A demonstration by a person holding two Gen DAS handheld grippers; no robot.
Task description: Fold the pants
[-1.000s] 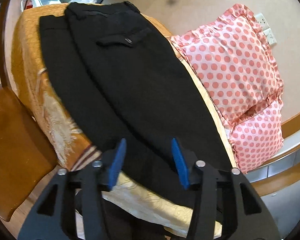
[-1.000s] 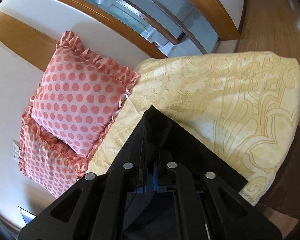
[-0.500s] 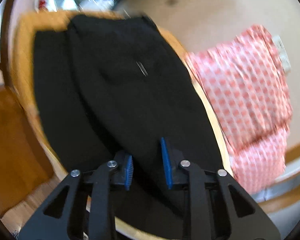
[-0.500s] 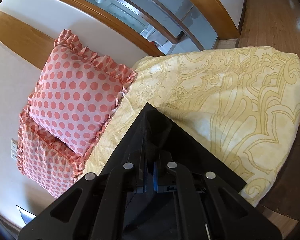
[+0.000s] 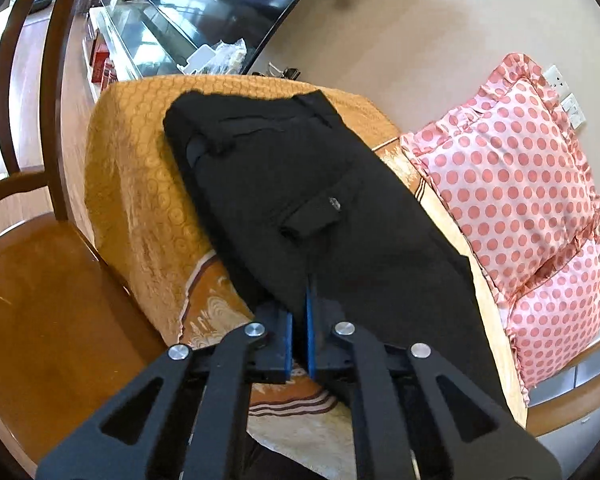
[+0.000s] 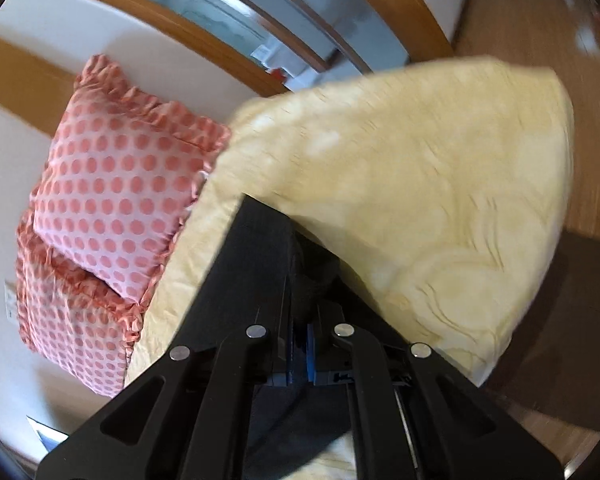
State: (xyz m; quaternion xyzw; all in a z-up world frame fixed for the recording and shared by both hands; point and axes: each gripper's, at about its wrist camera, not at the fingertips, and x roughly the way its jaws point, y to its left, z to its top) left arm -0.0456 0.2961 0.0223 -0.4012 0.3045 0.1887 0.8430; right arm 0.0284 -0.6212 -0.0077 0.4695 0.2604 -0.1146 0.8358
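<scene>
Black pants (image 5: 300,200) lie lengthwise on a bed with a yellow-orange patterned cover (image 5: 136,184), waistband at the far end, a back pocket facing up. My left gripper (image 5: 298,320) is shut on the near leg fabric of the pants, lifted off the cover. In the right wrist view my right gripper (image 6: 300,340) is shut on a black cuff end of the pants (image 6: 260,248), held above the pale yellow cover (image 6: 420,208). The blue pads are nearly hidden by cloth.
Two pink polka-dot pillows (image 5: 516,184) lean on the wall beside the bed; they also show in the right wrist view (image 6: 112,184). A wooden chair (image 5: 40,280) stands at the left of the bed. Wooden floor (image 6: 540,20) lies beyond the bed end.
My left gripper was open above the pant legs, then closed on the fabric and lifted it; one leg now lies over the other. My right gripper kept its grip and moved, blurring its view.
</scene>
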